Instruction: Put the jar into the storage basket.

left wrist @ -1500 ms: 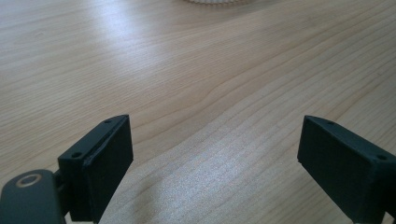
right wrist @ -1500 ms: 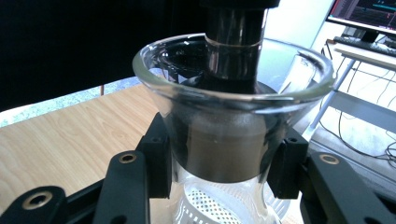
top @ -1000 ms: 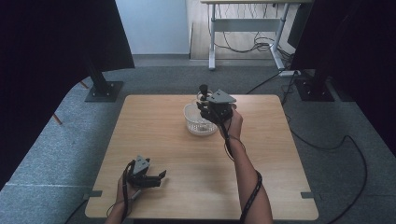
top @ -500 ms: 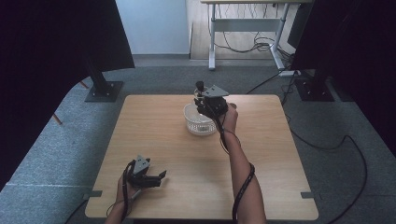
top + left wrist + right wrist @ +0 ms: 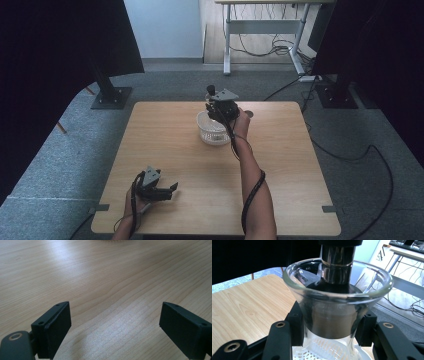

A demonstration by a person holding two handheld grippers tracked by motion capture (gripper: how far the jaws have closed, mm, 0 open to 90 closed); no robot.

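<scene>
My right gripper (image 5: 332, 330) clamps a clear flared glass vessel (image 5: 337, 302) with a dark core above the white perforated plastic basket (image 5: 213, 129); I should lower it straight, level. My left gripper (image 5: 115, 325) gapes, idle.

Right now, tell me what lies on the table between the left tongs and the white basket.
Nothing: in the high view, bare wooden tabletop runs from the open left tongs to the white basket, above which the right tongs hold a glass cup.
</scene>
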